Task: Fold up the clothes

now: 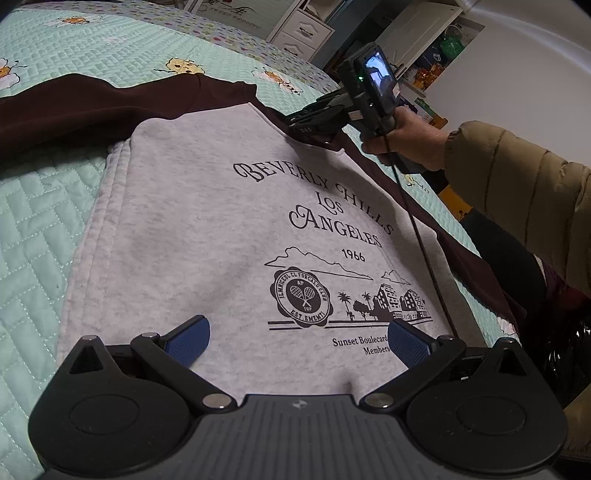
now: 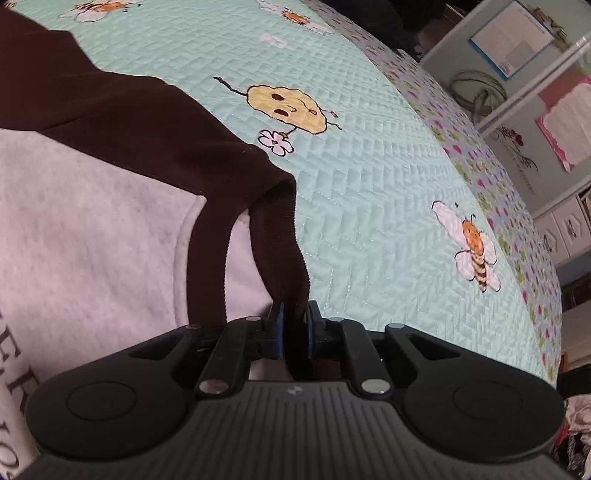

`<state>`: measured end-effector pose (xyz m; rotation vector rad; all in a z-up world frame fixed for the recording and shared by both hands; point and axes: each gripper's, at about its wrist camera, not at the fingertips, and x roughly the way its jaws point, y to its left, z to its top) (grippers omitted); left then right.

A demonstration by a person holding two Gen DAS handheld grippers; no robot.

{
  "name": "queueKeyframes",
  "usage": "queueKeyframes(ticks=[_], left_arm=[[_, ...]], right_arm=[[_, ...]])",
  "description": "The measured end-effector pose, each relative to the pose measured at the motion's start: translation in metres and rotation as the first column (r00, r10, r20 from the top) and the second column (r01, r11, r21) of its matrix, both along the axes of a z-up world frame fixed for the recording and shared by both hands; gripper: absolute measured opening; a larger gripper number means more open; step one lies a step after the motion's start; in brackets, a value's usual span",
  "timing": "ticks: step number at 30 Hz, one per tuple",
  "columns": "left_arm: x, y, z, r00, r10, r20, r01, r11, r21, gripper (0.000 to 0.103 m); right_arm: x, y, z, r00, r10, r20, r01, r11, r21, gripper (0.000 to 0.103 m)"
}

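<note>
A grey sweatshirt (image 1: pixel 207 221) with dark maroon sleeves and a black "Beverly Hills Los Angeles" print lies spread on the bed. My left gripper (image 1: pixel 297 336) hovers over its lower front, open, the blue pads wide apart with only flat grey cloth beneath. At the far neckline, my right gripper (image 1: pixel 314 120) is held by a hand in a tan puffer sleeve. In the right wrist view the right gripper (image 2: pixel 294 317) is shut on the maroon ribbed collar (image 2: pixel 280 236), and the cloth runs taut from between the pads.
The bed carries a mint quilted cover (image 2: pixel 369 177) with bee and flower pictures. White drawers (image 1: pixel 303 29) and shelves stand beyond the bed's far edge. A black cable (image 1: pixel 417 236) hangs from the right gripper across the sweatshirt.
</note>
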<state>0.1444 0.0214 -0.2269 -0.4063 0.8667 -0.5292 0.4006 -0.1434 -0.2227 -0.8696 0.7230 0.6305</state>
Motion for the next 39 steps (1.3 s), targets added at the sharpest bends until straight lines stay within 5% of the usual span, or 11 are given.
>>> queueKeyframes(ticks=[8,14,19,20,21,23,26,30,34,37,39], left_arm=[[-0.001,-0.003,0.000,1.000,0.000,0.006,-0.001,1.000,0.012,0.102],[-0.001,-0.004,0.000,1.000,0.005,0.007,-0.005,1.000,0.013,0.102],[-0.002,-0.007,0.000,1.000,0.006,0.015,-0.007,0.999,0.034,0.102],[-0.002,-0.008,0.000,1.000,0.005,0.017,-0.005,0.999,0.042,0.102],[-0.002,-0.009,0.001,1.000,0.002,0.019,-0.003,0.999,0.049,0.102],[-0.002,-0.010,0.001,1.000,-0.003,0.021,0.002,0.998,0.060,0.102],[-0.003,-0.009,0.001,1.000,-0.003,0.023,0.001,0.998,0.057,0.102],[-0.004,-0.008,0.001,1.000,-0.002,0.025,0.000,0.998,0.056,0.102],[-0.006,-0.011,0.000,0.999,-0.008,0.042,0.005,0.997,0.077,0.102],[-0.007,-0.016,0.002,0.998,-0.022,0.057,0.015,0.993,0.117,0.102],[-0.008,-0.017,0.006,0.998,-0.021,0.060,0.012,0.991,0.131,0.102]], right_arm=[[0.037,-0.043,0.027,0.977,-0.174,-0.124,0.200,0.947,0.250,0.050],[0.031,-0.101,0.069,0.926,-0.286,-0.245,0.376,0.724,0.578,0.051],[0.044,-0.114,0.016,0.807,-0.273,-0.524,0.542,0.697,0.471,0.047],[0.045,-0.121,0.008,0.802,-0.336,-0.493,0.568,0.682,0.460,0.003],[0.047,-0.129,0.001,0.793,-0.397,-0.462,0.595,0.665,0.451,0.000],[0.051,-0.158,0.003,0.724,-0.511,-0.464,0.689,0.498,0.527,0.000],[0.037,-0.173,0.012,0.730,-0.485,-0.481,0.672,0.383,0.634,0.010],[0.000,-0.159,0.028,0.814,-0.391,-0.430,0.571,0.394,0.721,0.016],[0.009,-0.153,-0.004,0.720,-0.519,-0.461,0.690,0.457,0.562,0.004],[-0.002,-0.161,-0.003,0.687,-0.593,-0.421,0.689,0.348,0.635,0.001],[-0.025,-0.160,0.004,0.689,-0.591,-0.419,0.656,0.265,0.707,0.019]])
